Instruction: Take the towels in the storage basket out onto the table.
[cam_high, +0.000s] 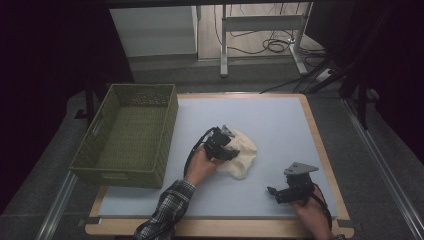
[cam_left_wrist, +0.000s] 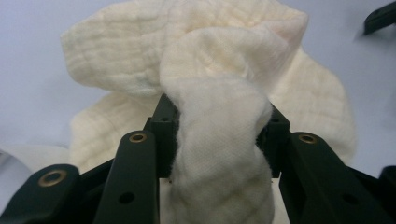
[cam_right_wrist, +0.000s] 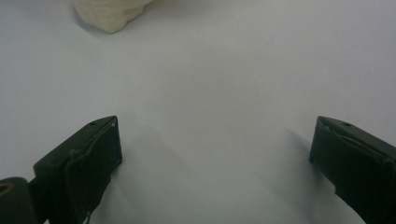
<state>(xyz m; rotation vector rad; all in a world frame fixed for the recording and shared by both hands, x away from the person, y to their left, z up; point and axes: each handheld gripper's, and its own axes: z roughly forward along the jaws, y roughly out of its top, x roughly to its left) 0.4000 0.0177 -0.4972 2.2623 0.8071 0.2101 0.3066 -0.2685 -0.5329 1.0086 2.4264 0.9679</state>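
basket (cam_high: 125, 135): green woven, open top, left on the table, well apart from the cloth.
left gripper (cam_high: 220, 146): jaws clamped on a bunched fold of the cloth.
cloth (cam_high: 241, 155): cream muslin, crumpled heap mid-table on the grey mat (cam_high: 280, 125); no clear long axis, held fold (cam_left_wrist: 219, 154) runs up between the pads.
right gripper (cam_high: 285, 192): jaws wide, holding nothing, near the front right edge.
risk: grip looks loose; fold may slip out, or the trailing cloth may drag and catch on the basket rim.

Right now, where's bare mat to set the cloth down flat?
The mat is bare behind the cloth up to the far edge, and along the near edge between the left gripper and right gripper. The strip between cloth and basket is narrow, with the left hand in it.
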